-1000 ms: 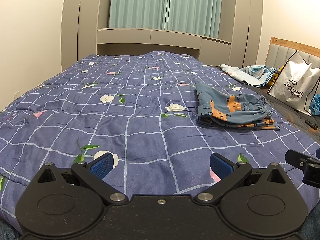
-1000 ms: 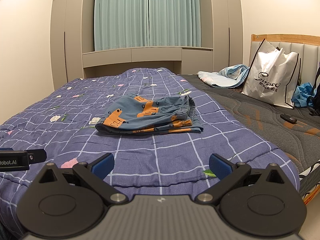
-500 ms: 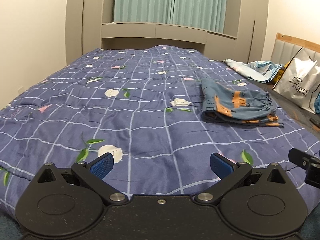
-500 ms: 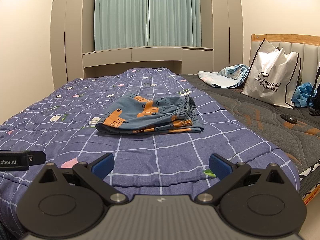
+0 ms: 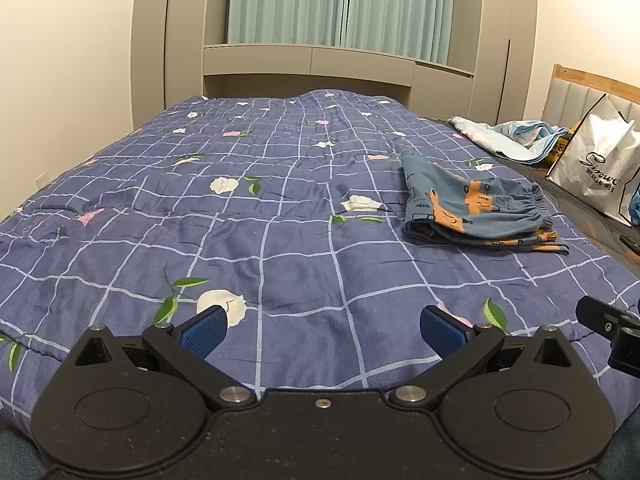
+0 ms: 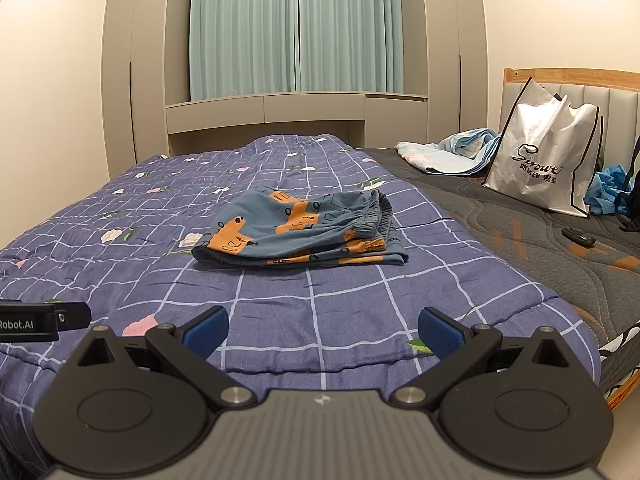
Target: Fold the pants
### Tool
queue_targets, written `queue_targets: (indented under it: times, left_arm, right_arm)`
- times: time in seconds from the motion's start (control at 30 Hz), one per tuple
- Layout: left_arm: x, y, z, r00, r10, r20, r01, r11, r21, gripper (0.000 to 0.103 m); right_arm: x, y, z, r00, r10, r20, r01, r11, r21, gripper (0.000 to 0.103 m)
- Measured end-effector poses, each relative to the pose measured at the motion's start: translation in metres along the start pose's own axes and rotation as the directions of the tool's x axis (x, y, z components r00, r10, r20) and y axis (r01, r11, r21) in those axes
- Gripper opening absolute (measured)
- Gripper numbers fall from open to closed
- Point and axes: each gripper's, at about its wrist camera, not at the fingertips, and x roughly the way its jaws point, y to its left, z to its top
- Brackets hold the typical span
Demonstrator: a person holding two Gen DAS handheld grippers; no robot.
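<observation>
Blue pants with an orange print (image 5: 476, 212) (image 6: 304, 236) lie folded in a flat stack on the purple checked quilt (image 5: 248, 216) (image 6: 360, 304), their elastic waistband turned to the right. My left gripper (image 5: 323, 330) hovers open over the quilt's near edge, well short and left of the pants, nothing between its blue pads. My right gripper (image 6: 322, 330) is open as well, empty, near the front edge with the pants straight ahead. The tip of the right gripper shows at the right edge of the left wrist view.
A white shopping bag (image 6: 548, 160) stands against the headboard on the grey mattress (image 6: 540, 248). A crumpled light-blue cloth (image 6: 452, 152) lies behind it. A small dark remote (image 6: 578, 236) rests on the mattress. Wardrobes and teal curtains line the far wall.
The left wrist view has shifted a little, tilting and swinging slightly so the pants sit higher and further right. The right gripper has stayed still. The pants have not moved.
</observation>
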Motion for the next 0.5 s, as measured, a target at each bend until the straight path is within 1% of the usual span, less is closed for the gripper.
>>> queue_targets:
  times: [0.5]
  left_arm:
    - [-0.0001,0.0007,-0.0016,1.000,0.003,0.001,-0.003,1.000,0.001,0.102]
  right_arm:
    - [0.0004,-0.0002,0.0000,1.000,0.000,-0.001,0.000,1.000,0.001,0.103]
